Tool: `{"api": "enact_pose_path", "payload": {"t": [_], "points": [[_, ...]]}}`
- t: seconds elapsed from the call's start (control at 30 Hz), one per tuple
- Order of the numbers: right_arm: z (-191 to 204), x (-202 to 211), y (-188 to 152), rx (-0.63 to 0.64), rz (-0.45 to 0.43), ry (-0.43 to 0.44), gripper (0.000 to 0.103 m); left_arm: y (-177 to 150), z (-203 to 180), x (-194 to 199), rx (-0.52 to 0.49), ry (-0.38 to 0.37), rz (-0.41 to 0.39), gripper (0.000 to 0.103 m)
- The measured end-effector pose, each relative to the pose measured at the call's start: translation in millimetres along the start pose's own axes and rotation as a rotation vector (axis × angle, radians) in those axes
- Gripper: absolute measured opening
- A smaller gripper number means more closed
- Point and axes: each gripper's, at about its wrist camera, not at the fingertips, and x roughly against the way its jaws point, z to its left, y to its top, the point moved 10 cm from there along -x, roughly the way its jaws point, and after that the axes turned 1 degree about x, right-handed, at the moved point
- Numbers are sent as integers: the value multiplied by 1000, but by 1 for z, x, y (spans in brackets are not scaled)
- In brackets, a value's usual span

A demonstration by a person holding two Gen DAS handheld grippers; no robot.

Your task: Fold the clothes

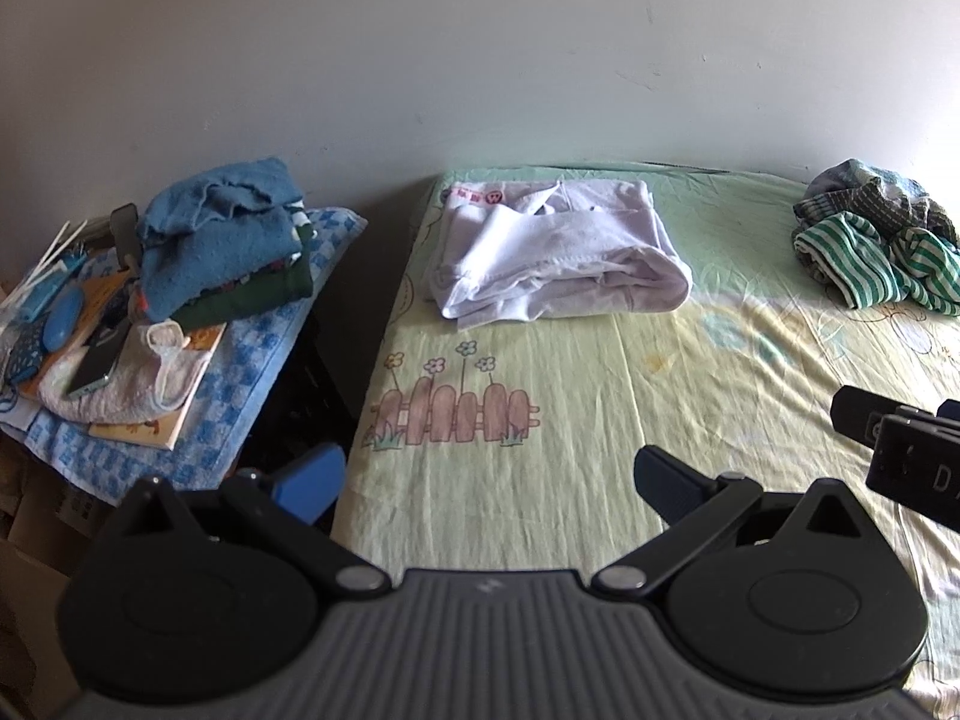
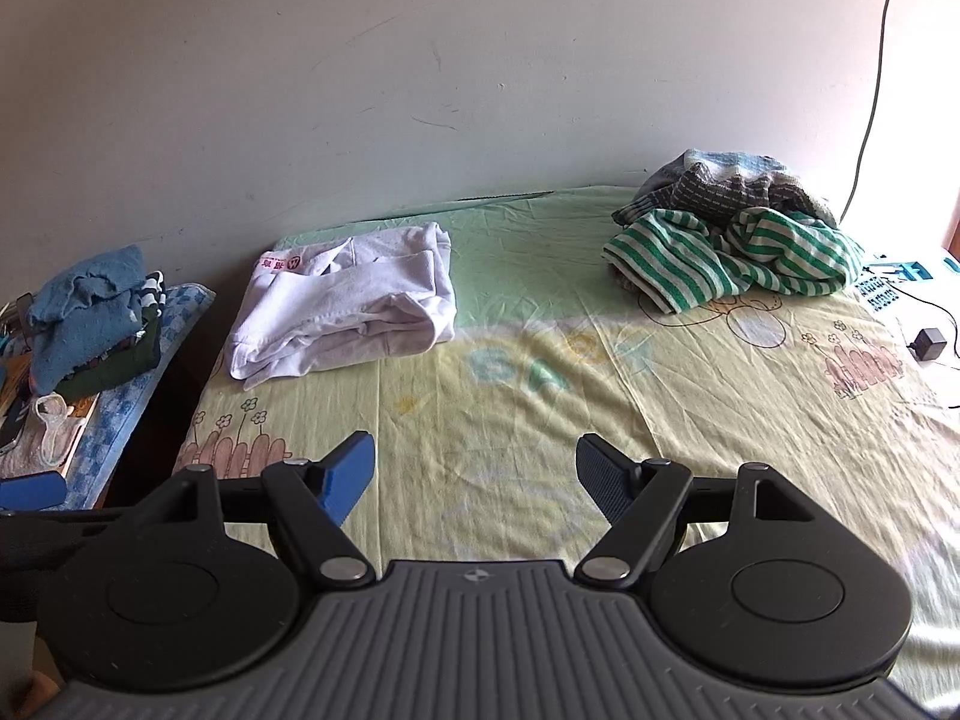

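only the right wrist view shows a charger point(image 2: 927, 343) beside striped clothes point(image 2: 729, 255).

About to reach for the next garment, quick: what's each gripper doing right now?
Left gripper: open, holding nothing, over the bed sheet.
Right gripper: open, holding nothing, also over the sheet.

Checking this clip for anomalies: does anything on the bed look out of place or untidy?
Only the crumpled heap of green-striped and grey clothes at the bed's far right, unfolded beside the wall. The white garment lies roughly folded. Both grippers, left and right, are open and empty.
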Motion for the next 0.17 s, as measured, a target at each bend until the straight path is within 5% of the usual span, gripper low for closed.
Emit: {"api": "enact_pose_path", "payload": {"t": [0.17], "points": [[0,0,1,4,-3,3,77,2,4,0,12,6,-4,102]]}}
